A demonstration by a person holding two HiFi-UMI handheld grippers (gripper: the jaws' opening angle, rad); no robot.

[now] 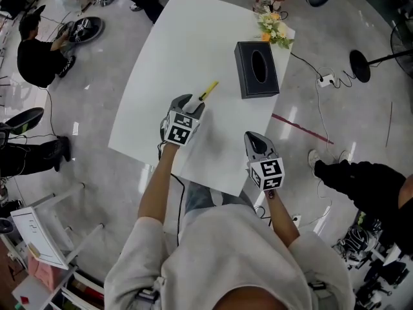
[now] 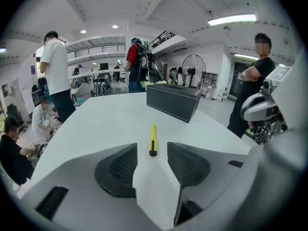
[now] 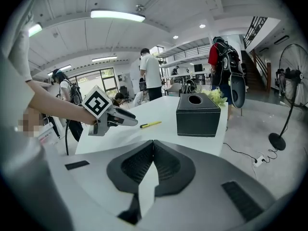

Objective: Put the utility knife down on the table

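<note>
The yellow utility knife (image 1: 209,90) lies flat on the white table (image 1: 187,37), free of both grippers. Seen along the left jaws, the knife (image 2: 152,139) rests just beyond the fingertips, its black end toward me. My left gripper (image 1: 193,103) hovers right behind it with the jaws spread wide and nothing between the pads (image 2: 119,170). The left gripper (image 3: 126,119) and the knife (image 3: 150,124) also show in the right gripper view, a small gap between them. My right gripper (image 1: 253,139) hangs near the table's front edge, its pads (image 3: 166,165) pressed together on nothing.
A black tissue box (image 1: 257,69) stands on the right part of the table, a small bunch of flowers (image 1: 274,29) behind it. Several people, a floor fan (image 1: 368,62) and cables surround the table. A white rack (image 1: 39,231) stands at lower left.
</note>
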